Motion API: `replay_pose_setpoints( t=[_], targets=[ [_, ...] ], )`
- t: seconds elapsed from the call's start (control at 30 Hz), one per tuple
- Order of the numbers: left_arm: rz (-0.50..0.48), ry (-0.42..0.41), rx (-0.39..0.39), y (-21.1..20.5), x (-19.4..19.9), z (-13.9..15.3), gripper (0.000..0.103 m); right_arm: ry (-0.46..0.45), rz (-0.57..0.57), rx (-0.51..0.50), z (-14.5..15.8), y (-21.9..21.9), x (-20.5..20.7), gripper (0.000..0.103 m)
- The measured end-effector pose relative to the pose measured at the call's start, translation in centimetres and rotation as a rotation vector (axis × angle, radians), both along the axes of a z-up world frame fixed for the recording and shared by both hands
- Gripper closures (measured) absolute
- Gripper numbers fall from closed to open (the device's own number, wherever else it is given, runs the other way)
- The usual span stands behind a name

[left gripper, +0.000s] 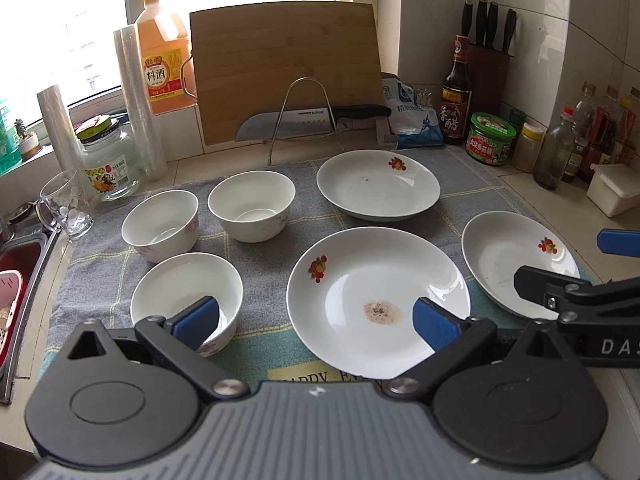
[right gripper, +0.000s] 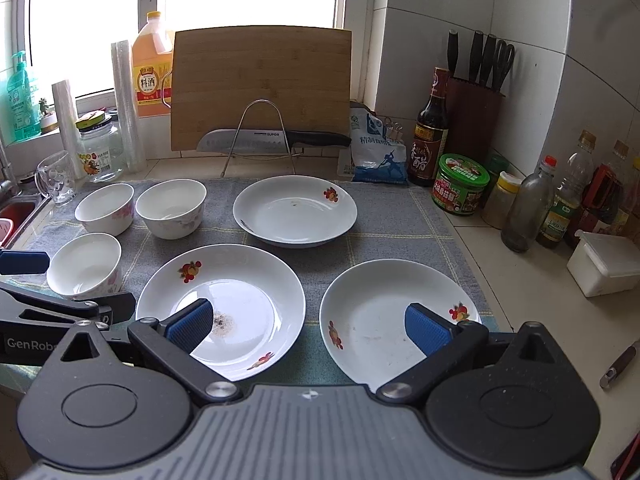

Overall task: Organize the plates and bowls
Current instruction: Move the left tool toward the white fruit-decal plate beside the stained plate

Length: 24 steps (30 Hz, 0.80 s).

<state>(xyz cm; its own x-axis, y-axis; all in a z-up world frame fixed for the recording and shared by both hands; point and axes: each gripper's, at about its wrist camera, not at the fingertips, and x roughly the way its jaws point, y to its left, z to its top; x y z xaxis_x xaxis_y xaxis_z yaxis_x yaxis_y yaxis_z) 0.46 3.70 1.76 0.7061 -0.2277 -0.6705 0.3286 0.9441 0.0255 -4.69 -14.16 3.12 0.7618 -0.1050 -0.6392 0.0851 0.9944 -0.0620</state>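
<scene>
I'm seeing open cloth (right gripper: 384,220) lying between the three plates (right gripper: 296,210) and three bowls (left gripper: 252,204). Bottles (right gripper: 528,208) and a knife rack (right gripper: 260,136) are crowding the desk's (right gripper: 532,276) back and right edges.

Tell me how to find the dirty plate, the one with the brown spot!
Look at the grey towel spread in front of the cutting board. Three white plates lie on it; take the middle plate, nearest the bowls. It alone has a brown speckled stain in its centre.
</scene>
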Motion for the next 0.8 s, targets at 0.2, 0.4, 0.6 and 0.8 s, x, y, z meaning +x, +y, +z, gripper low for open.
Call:
replay_pose_setpoints(
  t=[0.2,0.4,0.6,0.8],
  targets=[
    [-0.095,-0.008,-0.022,0.1,0.5,-0.4,0.001,-0.018,-0.045,-0.039,0.0,0.5,-1.1,0.000],
    [-0.159,-0.008,-0.060,-0.4,0.9,-0.8,0.001,-0.005,-0.097,-0.063,-0.9,-1.0,-1.9,0.000],
    [-0.188,0.041,-0.092,-1.3,1.5,-1.2,0.001,0.033,-0.134,-0.083,-3.0,-3.7,-2.1,0.000],
    [-0.207,0.038,-0.076,-2.7,1.8,-1.1,0.001,0.079,-0.133,-0.059,-5.6,-6.3,-1.7,0.000]
  ],
)
